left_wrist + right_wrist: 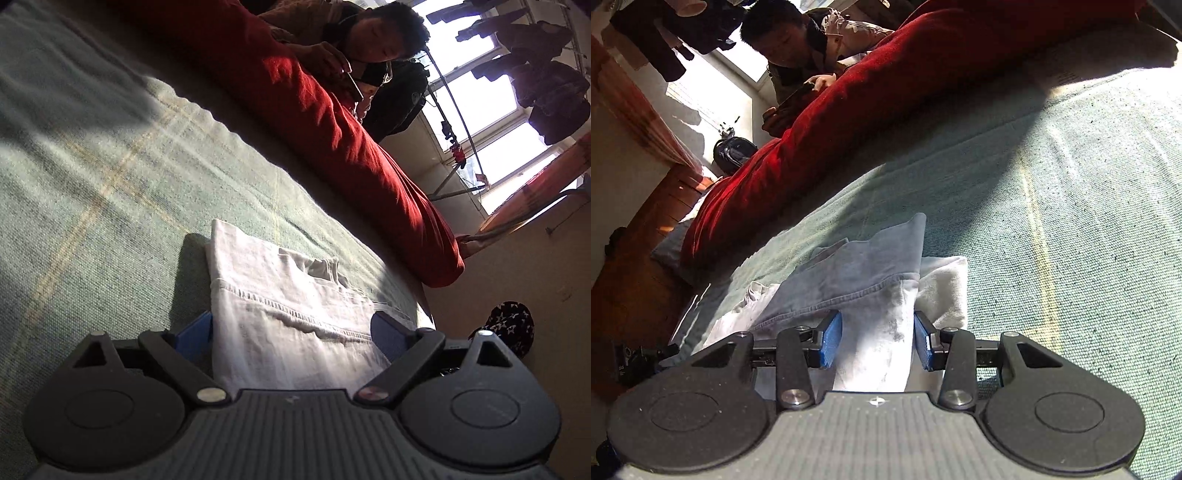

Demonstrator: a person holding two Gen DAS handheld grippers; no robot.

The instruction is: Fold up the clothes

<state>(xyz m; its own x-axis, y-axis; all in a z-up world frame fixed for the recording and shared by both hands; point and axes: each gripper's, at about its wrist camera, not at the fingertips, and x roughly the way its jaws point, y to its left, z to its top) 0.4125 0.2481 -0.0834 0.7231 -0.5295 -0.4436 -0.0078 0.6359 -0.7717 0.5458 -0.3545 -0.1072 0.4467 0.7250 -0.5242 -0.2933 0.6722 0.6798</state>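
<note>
Beyond the fingers spreads a green woven bedspread (110,177), half in sunlight, half in shadow. Farther ahead a red quilt (332,129) lies bunched along the bed's far edge. Past it, bright windows (491,110) glare, with dark clothes (546,92) hung before them. A person (798,40) leans behind the quilt. Below the bed lies a wooden floor (635,266).

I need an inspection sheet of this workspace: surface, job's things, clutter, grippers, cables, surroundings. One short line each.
Surface: green bedcover, partly sunlit.
Job's things: white garment, folded flat; another white garment under a grey-blue garment.
Clutter: red blanket bunched along the far side.
Grippers: left hand-held gripper open, pads astride the white cloth; right hand-held gripper with cloth between its pads, contact unclear.
Cables: nothing seen.
Surroundings: a person beyond the blanket, bright window, hanging dark clothes, dark backpack.
</note>
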